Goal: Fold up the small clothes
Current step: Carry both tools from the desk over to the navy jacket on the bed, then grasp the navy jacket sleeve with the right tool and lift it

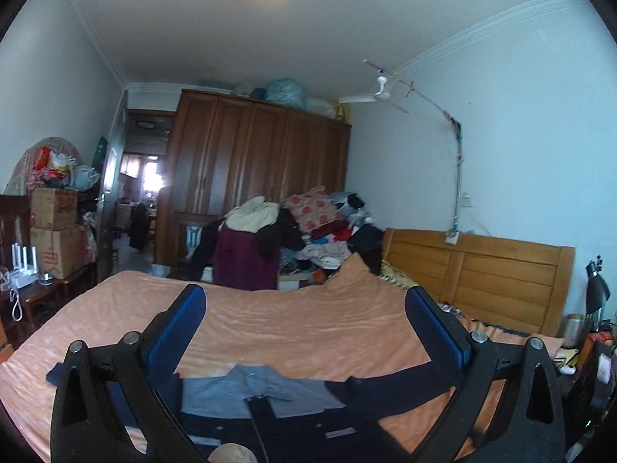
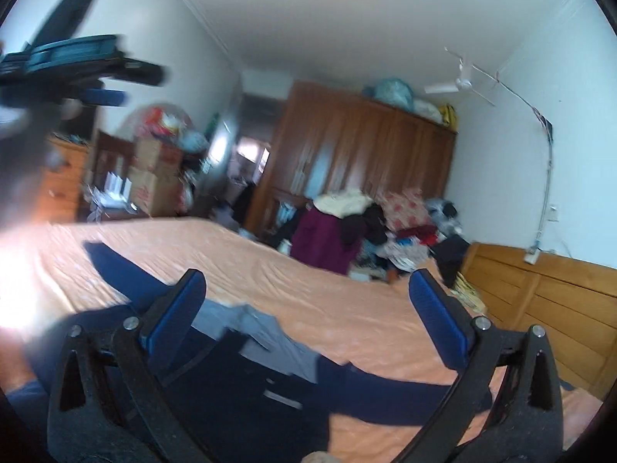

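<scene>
No words to read here

The cardboard boxes (image 1: 54,227) by the wall have red marks printed on them, but the marks are too small and fuzzy to read. A small pale tag on the dark jacket (image 1: 339,433) is fuzzy too.

Both wrist views are set low over the bed (image 1: 308,320), facing the wardrobe (image 1: 262,154) across the room. The right view is angled further left. Bed, wardrobe and headboard (image 2: 547,293) are shared.
</scene>
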Tool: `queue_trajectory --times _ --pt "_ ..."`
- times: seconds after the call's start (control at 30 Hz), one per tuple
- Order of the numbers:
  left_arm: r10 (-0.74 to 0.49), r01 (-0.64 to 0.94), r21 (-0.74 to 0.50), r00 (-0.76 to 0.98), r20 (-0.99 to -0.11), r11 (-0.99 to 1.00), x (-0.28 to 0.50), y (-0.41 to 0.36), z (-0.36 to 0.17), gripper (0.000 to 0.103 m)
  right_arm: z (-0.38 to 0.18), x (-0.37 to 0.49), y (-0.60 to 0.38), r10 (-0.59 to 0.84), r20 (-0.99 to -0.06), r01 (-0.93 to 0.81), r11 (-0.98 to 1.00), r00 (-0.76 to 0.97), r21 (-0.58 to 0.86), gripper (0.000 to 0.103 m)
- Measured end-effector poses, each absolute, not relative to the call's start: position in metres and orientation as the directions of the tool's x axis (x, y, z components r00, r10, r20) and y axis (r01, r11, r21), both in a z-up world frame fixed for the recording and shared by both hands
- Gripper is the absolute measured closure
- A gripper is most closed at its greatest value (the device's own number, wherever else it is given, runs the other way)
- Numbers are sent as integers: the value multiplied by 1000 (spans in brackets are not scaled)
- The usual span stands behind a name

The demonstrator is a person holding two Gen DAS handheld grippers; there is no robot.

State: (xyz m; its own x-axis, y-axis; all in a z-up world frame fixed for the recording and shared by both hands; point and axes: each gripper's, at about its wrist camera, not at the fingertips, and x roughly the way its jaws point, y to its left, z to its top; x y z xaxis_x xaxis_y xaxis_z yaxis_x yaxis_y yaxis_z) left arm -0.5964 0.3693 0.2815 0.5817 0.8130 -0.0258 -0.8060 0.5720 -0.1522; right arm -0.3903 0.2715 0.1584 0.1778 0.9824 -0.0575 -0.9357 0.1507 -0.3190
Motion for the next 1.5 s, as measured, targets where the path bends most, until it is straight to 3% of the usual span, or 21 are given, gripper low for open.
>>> queue_trajectory --times 0.07,0.23,0.43,0.63,0.7,0.73,0.77,0.83,0.87,1.0,1.13,1.37,1.4,1.43,1.47,1.5 --pt "831 -824 -176 554 -52 538 -606 382 262 0 148 -375 294 964 -184 -950 133 190 -284 0" --pt "857 -855 -174 507 -89 488 -615 404 233 0 116 -332 312 906 -376 -980 161 193 -113 0" --pt "849 -859 -119 511 -136 498 -606 427 222 0 94 -228 294 832 -504 -934 335 230 126 0" --pt "816 -844 -99 535 -218 527 -570 459 204 0 84 -89 262 780 -551 -800 518 296 304 1" --pt "795 -833 -98 550 -256 544 -552 471 196 0 76 -41 257 769 -561 -747 559 306 359 7" --pt "789 -831 -94 551 -271 548 -543 476 191 0 69 -14 259 770 -568 -721 567 291 399 17" --pt "786 -831 -89 550 -284 549 -535 482 186 0 61 12 261 772 -575 -688 572 270 446 33" --pt "770 -826 -96 554 -317 555 -515 496 173 0 35 69 267 791 -579 -598 565 197 569 53" --pt "759 -823 -102 557 -336 559 -502 504 164 0 25 88 272 788 -585 -557 578 192 596 55" --pt "726 -817 -115 558 -402 565 -451 533 135 0 -16 149 294 746 -640 -455 641 183 617 54" --pt "693 -805 -118 566 -448 581 -408 553 110 0 -38 175 312 746 -644 -399 650 172 647 42" --pt "656 -794 -118 567 -498 597 -360 577 83 0 -55 193 343 711 -685 -455 669 161 587 40" --pt "655 -793 -114 567 -499 599 -357 579 81 0 -58 195 345 705 -691 -466 670 159 577 42" --pt "658 -794 -108 564 -499 599 -354 580 80 0 -60 193 347 705 -695 -469 666 141 580 61" --pt "659 -794 -103 562 -499 599 -352 581 81 0 -64 194 346 712 -692 -460 658 121 597 92" --pt "660 -796 -99 558 -502 598 -352 582 81 0 -62 193 345 729 -676 -456 642 112 617 92"
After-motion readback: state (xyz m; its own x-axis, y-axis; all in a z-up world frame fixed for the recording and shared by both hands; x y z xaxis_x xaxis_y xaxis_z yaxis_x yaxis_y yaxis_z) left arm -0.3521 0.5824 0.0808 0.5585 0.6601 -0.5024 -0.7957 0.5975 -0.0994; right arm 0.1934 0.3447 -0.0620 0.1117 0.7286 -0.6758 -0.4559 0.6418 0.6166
